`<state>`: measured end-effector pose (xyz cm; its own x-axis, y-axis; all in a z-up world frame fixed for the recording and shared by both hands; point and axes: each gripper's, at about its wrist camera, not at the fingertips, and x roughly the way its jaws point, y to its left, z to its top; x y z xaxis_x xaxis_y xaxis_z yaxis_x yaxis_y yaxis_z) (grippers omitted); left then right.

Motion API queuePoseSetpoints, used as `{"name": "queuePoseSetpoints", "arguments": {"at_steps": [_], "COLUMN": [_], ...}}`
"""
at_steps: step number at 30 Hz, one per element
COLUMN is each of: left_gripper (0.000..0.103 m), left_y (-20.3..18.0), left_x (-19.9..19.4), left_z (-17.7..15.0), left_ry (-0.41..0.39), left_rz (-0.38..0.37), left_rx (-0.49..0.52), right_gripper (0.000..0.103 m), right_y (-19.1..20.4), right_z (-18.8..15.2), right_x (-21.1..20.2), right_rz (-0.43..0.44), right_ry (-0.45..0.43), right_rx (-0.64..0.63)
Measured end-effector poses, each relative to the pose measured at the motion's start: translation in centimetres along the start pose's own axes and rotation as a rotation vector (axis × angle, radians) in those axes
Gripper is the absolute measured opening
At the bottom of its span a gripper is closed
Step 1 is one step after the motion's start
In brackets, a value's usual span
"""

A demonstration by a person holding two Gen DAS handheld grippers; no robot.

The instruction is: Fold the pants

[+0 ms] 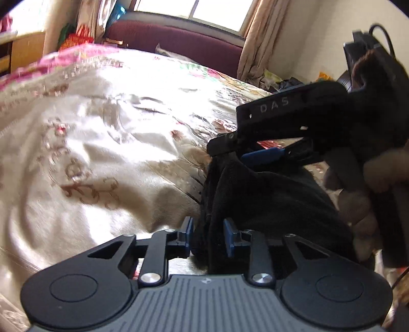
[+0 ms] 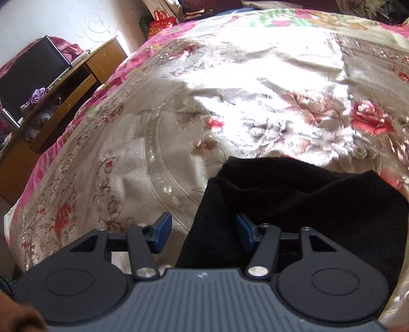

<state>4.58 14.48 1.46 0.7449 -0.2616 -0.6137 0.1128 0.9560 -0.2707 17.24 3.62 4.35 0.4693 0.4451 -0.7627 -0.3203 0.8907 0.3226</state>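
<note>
Where black pants [image 2: 294, 201] bunch on floral bedspread [image 2: 179, 102], both grippers' fingers [image 1: 188, 231] parted.

Home bedroom: floral bedspread [image 2: 230, 89], curtained window [image 1: 194, 12], wooden desk [image 2: 76, 76].

The left wrist view sits low over the bed [image 1: 102, 132], close to the floral cover, and looks along its own fingers toward the far edge, where a maroon couch [image 1: 173, 38] stands under a window [image 1: 194, 10]. The right gripper [image 1: 230, 148] and the hand [image 1: 363, 194] holding it fill that view's right side, very near. The right wrist view looks down more steeply on the cover, facing the bed's far left corner and a wooden cabinet [image 2: 76, 84] beside the left edge. Both views share the bed and the black pants [image 2: 294, 204] — each sees the cloth right at its own fingers.
</note>
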Motion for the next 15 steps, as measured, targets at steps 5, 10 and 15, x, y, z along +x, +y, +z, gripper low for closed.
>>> {"name": "queuePoseSetpoints", "arguments": {"at_steps": [5, 10, 15], "left_gripper": [0.049, 0.049, 0.049], "left_y": [-1.9, -3.8, -6.9], "left_x": [-2.4, -4.7, -0.7], "left_z": [-0.1, 2.1, 4.6], "left_ry": [-0.064, -0.189, -0.163], "left_rz": [0.264, 0.219, 0.076], "left_rx": [0.214, 0.244, 0.299], "right_gripper": [0.052, 0.054, 0.050], "right_y": [-1.0, -3.9, -6.2], "right_z": [-0.4, -5.1, -9.6], "right_x": [-5.4, -9.5, -11.1], "right_rz": [0.049, -0.093, -0.108], "right_ry": [-0.109, -0.158, -0.151], "right_rx": [-0.005, -0.033, 0.055]}}
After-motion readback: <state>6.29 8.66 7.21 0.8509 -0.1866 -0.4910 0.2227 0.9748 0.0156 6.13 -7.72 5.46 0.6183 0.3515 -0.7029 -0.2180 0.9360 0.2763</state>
